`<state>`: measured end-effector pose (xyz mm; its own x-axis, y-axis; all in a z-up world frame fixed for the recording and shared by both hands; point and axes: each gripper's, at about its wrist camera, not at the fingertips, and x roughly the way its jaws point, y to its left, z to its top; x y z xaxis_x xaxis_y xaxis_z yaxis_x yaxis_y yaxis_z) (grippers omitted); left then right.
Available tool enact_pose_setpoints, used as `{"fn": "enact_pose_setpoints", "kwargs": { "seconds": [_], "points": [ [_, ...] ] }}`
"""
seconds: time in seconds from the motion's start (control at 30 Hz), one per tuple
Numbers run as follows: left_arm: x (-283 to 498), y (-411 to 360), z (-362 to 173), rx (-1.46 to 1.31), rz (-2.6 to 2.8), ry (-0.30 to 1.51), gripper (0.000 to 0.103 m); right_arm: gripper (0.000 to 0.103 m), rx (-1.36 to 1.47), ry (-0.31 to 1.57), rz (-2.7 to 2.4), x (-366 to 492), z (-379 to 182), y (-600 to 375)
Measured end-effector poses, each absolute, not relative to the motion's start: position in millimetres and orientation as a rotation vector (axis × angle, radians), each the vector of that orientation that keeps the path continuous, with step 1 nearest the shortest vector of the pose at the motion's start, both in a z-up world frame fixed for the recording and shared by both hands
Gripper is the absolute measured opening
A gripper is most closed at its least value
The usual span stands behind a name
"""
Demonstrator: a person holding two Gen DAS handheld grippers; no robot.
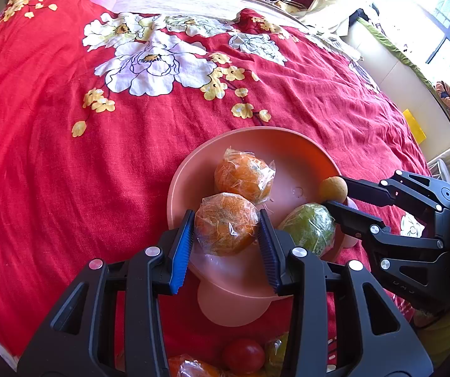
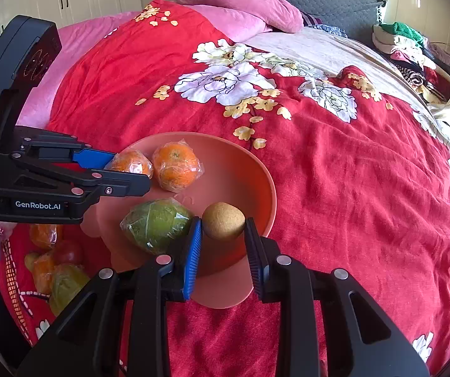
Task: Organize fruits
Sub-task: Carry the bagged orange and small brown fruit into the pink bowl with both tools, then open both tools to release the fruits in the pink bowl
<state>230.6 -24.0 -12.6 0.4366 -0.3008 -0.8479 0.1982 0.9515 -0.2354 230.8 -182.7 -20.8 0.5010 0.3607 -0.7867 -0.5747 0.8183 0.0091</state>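
A pink bowl (image 1: 288,144) (image 2: 256,176) sits on the red flowered bedspread. My left gripper (image 1: 226,224) (image 2: 124,169) is shut on a plastic-wrapped orange (image 1: 225,223) (image 2: 129,163) over the bowl's near side. A second wrapped orange (image 1: 244,176) (image 2: 176,165) lies in the bowl behind it. My right gripper (image 2: 223,226) (image 1: 332,193) is shut on a brown kiwi (image 2: 223,221) (image 1: 333,188) inside the bowl. A wrapped green fruit (image 1: 310,227) (image 2: 156,223) lies in the bowl between the two grippers.
More fruit lies on the bed beside the bowl: a red tomato (image 1: 244,356) (image 2: 68,251), wrapped oranges (image 2: 44,235) and a yellow-green wrapped fruit (image 2: 66,284). Pink pillows (image 2: 240,9) and folded clothes (image 2: 413,50) lie at the far end of the bed.
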Motion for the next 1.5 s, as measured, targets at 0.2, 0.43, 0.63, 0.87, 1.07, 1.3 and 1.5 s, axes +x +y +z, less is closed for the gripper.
{"fn": "enact_pose_setpoints", "kwargs": {
  "seconds": [0.2,0.43,0.63,0.87,1.07,1.3,1.5],
  "points": [
    [230.1,-23.3,-12.4,-0.104,-0.31,1.076,0.032,0.027,-0.272,0.877,0.572,230.6,-20.7,-182.0],
    [229.5,-22.9,-12.4,-0.104,-0.31,1.075,0.032,0.027,-0.299,0.88,0.571,232.1,-21.6,-178.6],
    [229.7,-23.2,-12.7,-0.102,-0.31,1.077,0.032,0.027,-0.321,0.905,0.583,242.4,-25.9,-173.2],
    [228.5,-23.9,-12.3,-0.104,-0.309,1.078,0.032,0.035,-0.324,0.888,0.581,240.7,-22.8,-172.4],
    [229.2,-23.8,-12.5,-0.102,-0.307,1.079,0.032,0.045,-0.309,0.862,0.562,234.5,-12.9,-180.6],
    [229.5,-22.8,-13.6,-0.108,-0.304,1.081,0.032,0.05,-0.288,0.857,0.546,229.3,-8.6,-191.4],
    [227.0,-24.0,-13.1,-0.111,-0.308,1.078,0.036,0.057,-0.261,0.855,0.54,224.1,-7.0,-196.8]
  ]
}}
